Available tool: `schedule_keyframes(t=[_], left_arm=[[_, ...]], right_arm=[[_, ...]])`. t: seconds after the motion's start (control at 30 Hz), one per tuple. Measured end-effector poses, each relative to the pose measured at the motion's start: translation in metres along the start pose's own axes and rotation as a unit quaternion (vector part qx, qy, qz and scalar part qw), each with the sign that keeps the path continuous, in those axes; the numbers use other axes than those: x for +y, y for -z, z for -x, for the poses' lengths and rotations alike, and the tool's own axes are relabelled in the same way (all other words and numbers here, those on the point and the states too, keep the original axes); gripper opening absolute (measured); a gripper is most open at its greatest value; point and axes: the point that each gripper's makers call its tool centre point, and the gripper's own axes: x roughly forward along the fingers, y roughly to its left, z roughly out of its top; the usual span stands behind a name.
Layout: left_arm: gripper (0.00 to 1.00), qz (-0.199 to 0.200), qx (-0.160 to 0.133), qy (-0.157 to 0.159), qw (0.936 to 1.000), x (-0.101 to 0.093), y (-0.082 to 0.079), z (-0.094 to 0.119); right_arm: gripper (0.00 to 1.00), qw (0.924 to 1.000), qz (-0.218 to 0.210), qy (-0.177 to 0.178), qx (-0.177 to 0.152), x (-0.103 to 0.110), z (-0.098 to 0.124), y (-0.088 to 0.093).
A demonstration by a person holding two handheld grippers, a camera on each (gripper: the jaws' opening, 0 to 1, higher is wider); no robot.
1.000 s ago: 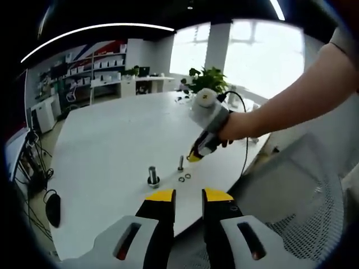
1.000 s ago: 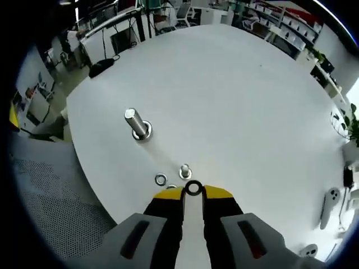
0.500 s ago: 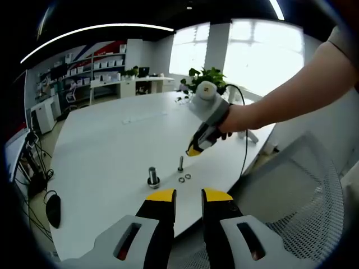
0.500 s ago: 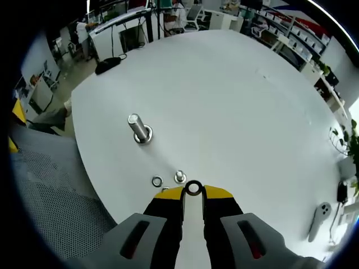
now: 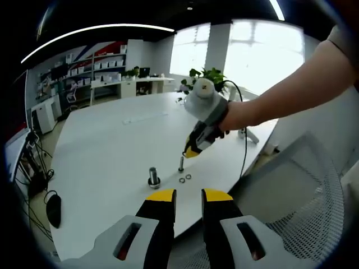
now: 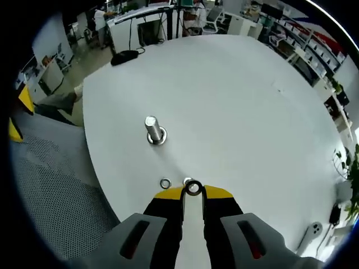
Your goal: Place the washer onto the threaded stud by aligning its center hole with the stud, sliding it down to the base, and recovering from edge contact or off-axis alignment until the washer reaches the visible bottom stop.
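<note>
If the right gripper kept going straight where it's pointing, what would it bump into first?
Probably the small stud right beyond the washer held in the right gripper. Depth is unclear; the stud may sit below.

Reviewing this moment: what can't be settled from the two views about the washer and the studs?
- Small stud: right gripper view, mostly hidden behind the held washer; whether hole and stud line up can't be told.
- Right claw: left gripper view, the washer in its tips is too small to see.
- Loose washers: left gripper view, too small to count surely.
- Large stud: threads blurred.
</note>
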Motion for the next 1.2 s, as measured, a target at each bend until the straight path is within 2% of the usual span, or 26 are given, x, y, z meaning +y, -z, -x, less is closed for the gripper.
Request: schedule_keyframes(t=[0.13, 0.8, 1.2], left_arm=[[0.16, 0.001, 0.0, -0.001, 1.0, 0.0, 0.0, 0.0], [0.15, 0.002, 0.003, -0.005, 1.0, 0.002, 0.001, 0.0], [0.15, 0.004, 0.007, -0.007, 0.9999, 0.003, 0.003, 0.0]], right_arm=[[0.14, 1.0, -0.002, -0.002, -0.002, -0.001, -0.001, -0.003], [0.14, 0.9989, 0.031, -0.018, 0.032, 0.002, -0.02, -0.001], [0.14, 0.9974, 0.025, -0.031, 0.06, 0.006, -0.048, 0.012]])
